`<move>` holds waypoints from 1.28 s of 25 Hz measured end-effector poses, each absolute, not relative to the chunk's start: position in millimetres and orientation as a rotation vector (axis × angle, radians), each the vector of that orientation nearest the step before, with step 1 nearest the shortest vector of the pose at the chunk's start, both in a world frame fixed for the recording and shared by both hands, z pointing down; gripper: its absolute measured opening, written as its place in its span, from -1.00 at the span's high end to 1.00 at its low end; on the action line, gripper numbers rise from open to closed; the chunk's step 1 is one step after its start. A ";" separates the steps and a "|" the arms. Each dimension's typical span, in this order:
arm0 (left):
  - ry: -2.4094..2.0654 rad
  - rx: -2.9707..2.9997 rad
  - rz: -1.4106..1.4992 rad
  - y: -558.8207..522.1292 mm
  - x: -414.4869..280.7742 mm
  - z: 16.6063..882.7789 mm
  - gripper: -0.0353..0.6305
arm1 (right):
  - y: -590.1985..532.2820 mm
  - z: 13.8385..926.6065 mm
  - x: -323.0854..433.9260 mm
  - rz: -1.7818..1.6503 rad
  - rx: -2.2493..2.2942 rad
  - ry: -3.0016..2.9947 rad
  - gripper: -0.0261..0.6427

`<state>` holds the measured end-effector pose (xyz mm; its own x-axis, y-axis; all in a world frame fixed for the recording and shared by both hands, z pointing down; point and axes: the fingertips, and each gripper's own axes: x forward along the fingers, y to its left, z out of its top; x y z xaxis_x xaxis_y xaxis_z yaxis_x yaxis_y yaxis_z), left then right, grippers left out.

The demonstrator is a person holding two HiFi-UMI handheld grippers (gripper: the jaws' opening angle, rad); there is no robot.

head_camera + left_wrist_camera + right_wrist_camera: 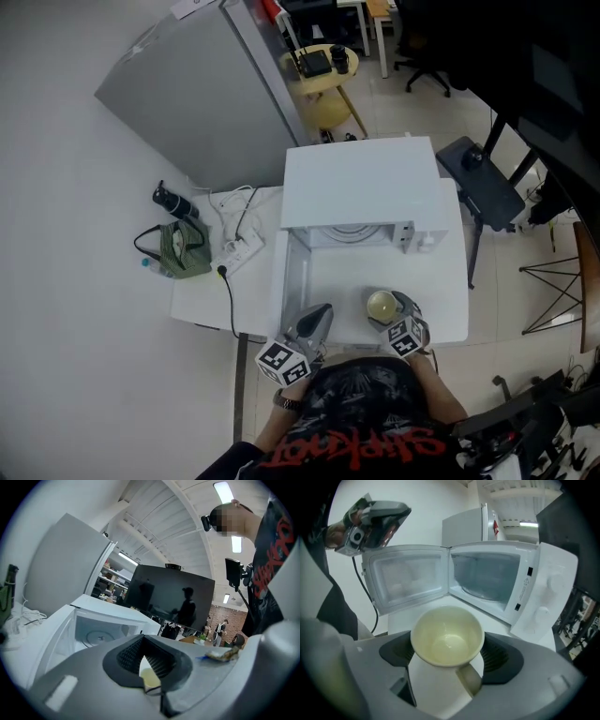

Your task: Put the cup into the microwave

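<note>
A cream cup stands upright on the white table in front of the white microwave. The cup's handle points back toward me. My right gripper is shut on the cup, with a black pad against each side. The microwave door hangs open to the left, and the glass turntable inside is bare. To the left of the cup, my left gripper is shut and holds nothing. A sliver of the cup shows past its pads.
Left of the microwave on the table lie a green bag, a black bottle and a white power strip with cables. A grey cabinet stands behind, a yellow stool beyond it. A black stand is at the right.
</note>
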<state>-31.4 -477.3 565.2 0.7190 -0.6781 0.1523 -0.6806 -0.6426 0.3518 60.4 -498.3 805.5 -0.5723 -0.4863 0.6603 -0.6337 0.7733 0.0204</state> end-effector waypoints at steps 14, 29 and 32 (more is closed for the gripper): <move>-1.229 2.453 -0.011 -475.4 -80.6 574.8 0.89 | -650.5 730.6 3.7 0.321 1.115 -2.476 -0.35; -1.429 2.340 0.041 -466.7 -114.6 583.1 0.89 | -763.3 779.3 -11.6 0.422 1.360 -2.324 -0.36; -1.434 2.337 0.047 -462.1 -115.1 582.0 0.89 | -777.2 785.4 -13.4 0.384 1.370 -2.306 -0.36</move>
